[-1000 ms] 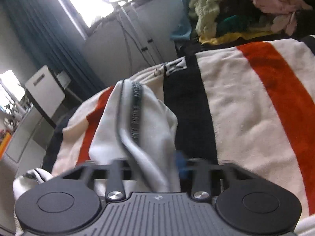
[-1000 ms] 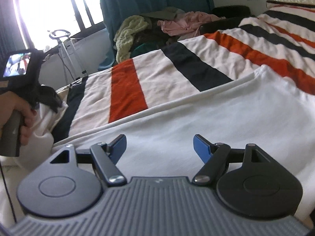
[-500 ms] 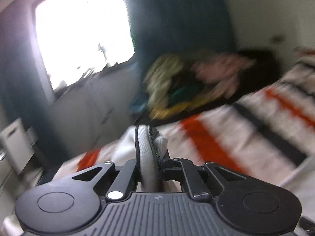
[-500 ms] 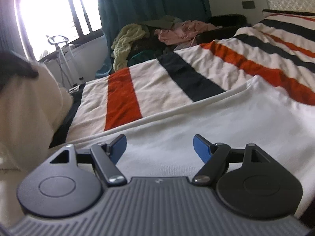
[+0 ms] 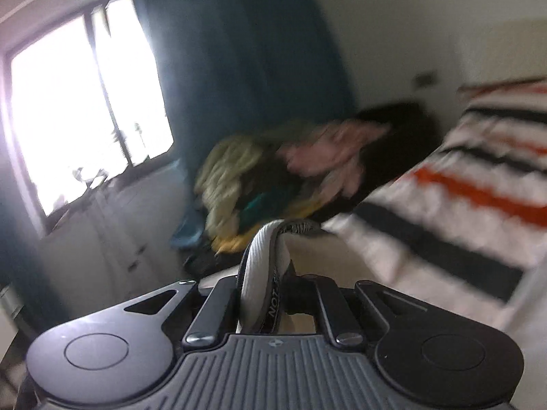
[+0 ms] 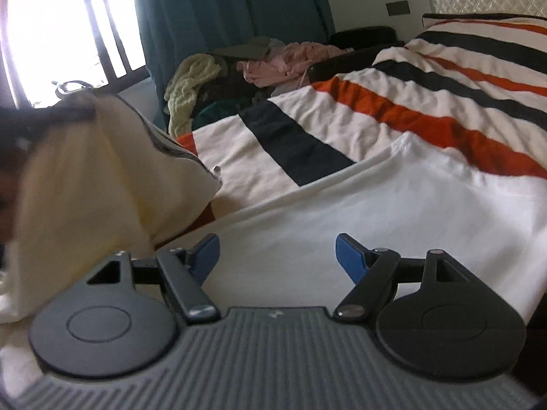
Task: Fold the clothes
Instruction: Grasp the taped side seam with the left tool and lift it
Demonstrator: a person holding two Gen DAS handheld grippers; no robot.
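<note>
While the left tongs (image 5: 270, 294) pinch the white garment's (image 6: 342, 225) ribbed edge, the right tongs (image 6: 277, 256) gape wide, empty, over it on the striped bed (image 6: 342, 116).

The left gripper (image 5: 265, 294) has its jaws clamped together, while the right gripper (image 6: 277, 256) holds its jaws wide apart.

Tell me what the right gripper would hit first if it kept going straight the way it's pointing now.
Most likely the white garment spread on the bed: the open right gripper sits low over it, and the cloth fills the space straight ahead. Beyond that lies the striped blanket. Depth is hard to judge through the fisheye.
</note>
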